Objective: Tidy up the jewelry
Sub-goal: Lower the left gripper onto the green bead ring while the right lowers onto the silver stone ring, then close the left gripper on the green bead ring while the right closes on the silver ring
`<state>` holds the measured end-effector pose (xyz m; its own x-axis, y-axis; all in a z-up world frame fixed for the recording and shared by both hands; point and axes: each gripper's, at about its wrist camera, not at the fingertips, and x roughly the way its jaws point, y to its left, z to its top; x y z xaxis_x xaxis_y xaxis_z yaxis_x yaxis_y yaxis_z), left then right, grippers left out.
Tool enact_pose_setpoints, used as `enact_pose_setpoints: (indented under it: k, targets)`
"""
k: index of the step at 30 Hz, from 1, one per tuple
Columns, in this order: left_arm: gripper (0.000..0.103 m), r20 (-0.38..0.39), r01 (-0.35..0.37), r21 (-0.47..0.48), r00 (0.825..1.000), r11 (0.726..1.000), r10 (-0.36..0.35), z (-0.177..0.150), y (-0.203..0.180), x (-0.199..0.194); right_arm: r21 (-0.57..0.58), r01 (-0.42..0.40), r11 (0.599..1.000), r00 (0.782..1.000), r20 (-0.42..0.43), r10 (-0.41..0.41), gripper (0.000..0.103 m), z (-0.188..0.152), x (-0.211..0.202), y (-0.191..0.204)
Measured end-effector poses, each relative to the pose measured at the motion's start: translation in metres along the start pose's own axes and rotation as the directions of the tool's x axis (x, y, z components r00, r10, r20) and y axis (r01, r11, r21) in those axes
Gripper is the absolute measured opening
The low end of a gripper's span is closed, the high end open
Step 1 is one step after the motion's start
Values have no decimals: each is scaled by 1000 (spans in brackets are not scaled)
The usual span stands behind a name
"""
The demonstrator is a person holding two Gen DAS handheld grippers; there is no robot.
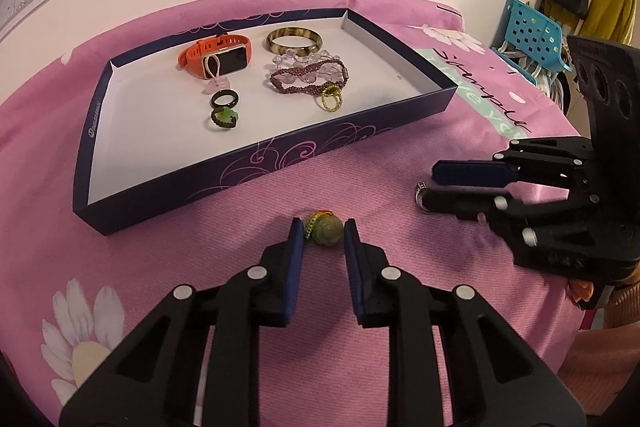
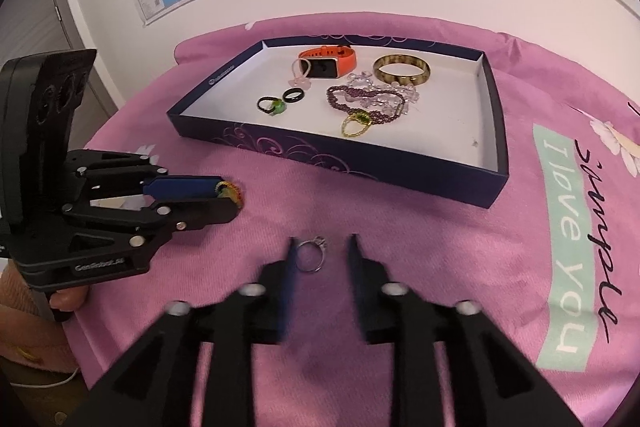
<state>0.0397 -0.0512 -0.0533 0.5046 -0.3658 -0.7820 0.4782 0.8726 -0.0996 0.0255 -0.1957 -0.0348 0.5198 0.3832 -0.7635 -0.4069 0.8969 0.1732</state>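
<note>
Down on pink cloth, left gripper (image 1: 323, 227) brackets round green bead (image 1: 328, 227), pads apart.

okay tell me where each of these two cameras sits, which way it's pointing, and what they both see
Left wrist: rides the left gripper, looking forward and down past its fingers at a green bead charm; right gripper alongside.
Right wrist: rides the right gripper, angled down at a silver ring; left gripper and a hand show.
Shared: the jewelry tray on the pink cloth.

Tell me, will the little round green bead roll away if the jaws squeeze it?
Probably: the green bead looks round and smooth, so it may squirt out. Its short braided cord looks floppy and may slow rolling on the soft pink cloth.
</note>
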Motion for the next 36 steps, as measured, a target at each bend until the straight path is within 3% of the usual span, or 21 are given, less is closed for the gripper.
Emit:
enact_pose_setpoints:
  k: [5,8,10,21,36]
  targets:
    - [21,1,0,-4,1000,1000,0,1,0,0,-68,54,996,998,-9,-55,34,-3,2,14]
    - [21,1,1,-8,1000,1000,-1,1,1,0,-91,73,993,997,-10,-75,20,-3,3,17]
    - [21,2,1,-8,1000,1000,-1,1,0,0,-88,67,994,998,-10,-68,16,-3,3,15]
    - [21,4,1,-14,1000,1000,-1,0,1,0,-116,76,990,997,7,-75,16,2,4,13]
    - [19,14,-17,-38,1000,999,18,2,3,-8,-52,28,998,998,53,-26,16,6,-5,7]
